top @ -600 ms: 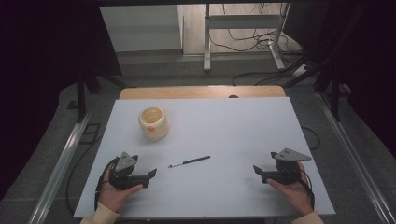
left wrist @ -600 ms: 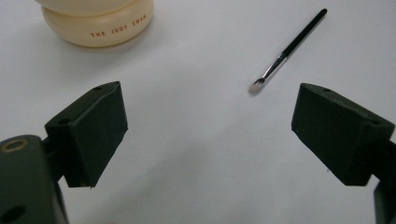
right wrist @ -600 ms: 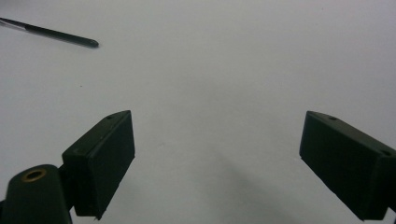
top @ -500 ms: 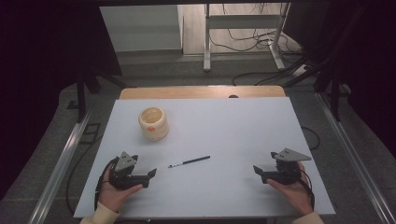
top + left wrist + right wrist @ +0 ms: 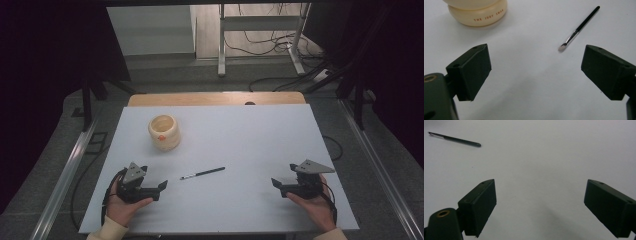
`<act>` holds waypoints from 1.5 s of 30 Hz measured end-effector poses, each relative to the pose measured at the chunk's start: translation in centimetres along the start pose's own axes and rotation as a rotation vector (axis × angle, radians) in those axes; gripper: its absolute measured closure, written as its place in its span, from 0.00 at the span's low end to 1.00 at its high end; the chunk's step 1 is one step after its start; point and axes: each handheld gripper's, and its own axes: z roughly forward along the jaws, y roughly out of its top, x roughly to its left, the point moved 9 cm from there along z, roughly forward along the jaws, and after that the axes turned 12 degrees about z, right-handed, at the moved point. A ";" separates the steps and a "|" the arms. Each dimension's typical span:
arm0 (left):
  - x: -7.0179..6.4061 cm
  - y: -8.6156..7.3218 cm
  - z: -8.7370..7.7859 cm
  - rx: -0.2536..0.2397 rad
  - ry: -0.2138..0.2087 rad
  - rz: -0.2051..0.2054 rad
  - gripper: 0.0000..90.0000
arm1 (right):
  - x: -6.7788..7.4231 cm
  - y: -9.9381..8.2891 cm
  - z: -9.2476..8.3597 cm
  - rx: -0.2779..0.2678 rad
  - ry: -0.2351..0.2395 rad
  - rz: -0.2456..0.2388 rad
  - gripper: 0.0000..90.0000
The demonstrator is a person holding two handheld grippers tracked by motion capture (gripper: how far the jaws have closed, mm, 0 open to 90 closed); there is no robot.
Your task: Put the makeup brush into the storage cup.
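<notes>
Nothing shifted since the earlier high views: left hand-held gripper point(image 5: 161, 186) and right hand-held gripper point(image 5: 276, 183) resting at the near edge of the tabletop point(image 5: 260, 135), each cradled in a hand, jaws spread wide with nothing between them. No reach begun, then; work judged at its very start.

Thin black brush point(image 5: 202, 173) lying flat, ahead of the left hand-held gripper and slightly toward the right one, bristle tip pointing back at the left, near but apart. Same brush point(image 5: 455, 139) far off up-left of the right hand-held gripper's jaws. Cream jar point(image 5: 164, 131), printed lettering on its base, farther ahead of the left hand-held gripper, well apart from the brush.

Plain pale, matte, uncluttered surface. Beyond it: wooden strip at the far edge, grey floor, metal stand legs, loose cables, dark surroundings.
</notes>
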 end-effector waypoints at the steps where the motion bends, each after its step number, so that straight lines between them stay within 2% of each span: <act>1: 0.0 0.1 0.0 -0.002 0.001 -0.001 0.11 | 0.0 0.0 0.0 0.000 0.000 0.000 0.13; 9: -0.6 0.5 -0.3 0.003 -0.007 0.006 0.10 | 0.1 0.2 0.0 -0.005 0.003 -0.003 0.13; 15: -1.4 1.6 -0.7 -0.028 -0.039 0.047 0.09 | 0.2 0.0 -0.7 -0.012 -0.013 -0.003 0.14; 19: -1.4 1.7 -0.6 -0.032 -0.053 0.052 0.10 | 0.2 0.0 -0.6 -0.010 -0.017 -0.001 0.14; 22: -1.4 1.9 -0.6 -0.032 -0.051 0.072 0.11 | 0.1 0.0 -0.5 -0.008 -0.015 0.003 0.14; 30: -1.8 2.8 -0.8 0.013 -0.067 0.110 0.14 | 0.4 -0.2 -0.6 -0.006 -0.008 -0.002 0.14; 34: -1.9 3.6 -0.9 0.018 -0.068 0.125 0.15 | 0.5 -0.3 -0.7 -0.003 -0.008 -0.008 0.14; 41: -2.0 4.9 -0.7 0.032 -0.106 0.170 0.15 | 0.4 -0.3 -0.5 0.000 -0.010 -0.006 0.15; 45: -2.0 5.5 -0.5 0.041 -0.114 0.192 0.15 | 0.5 -0.5 -0.4 0.011 -0.009 -0.010 0.15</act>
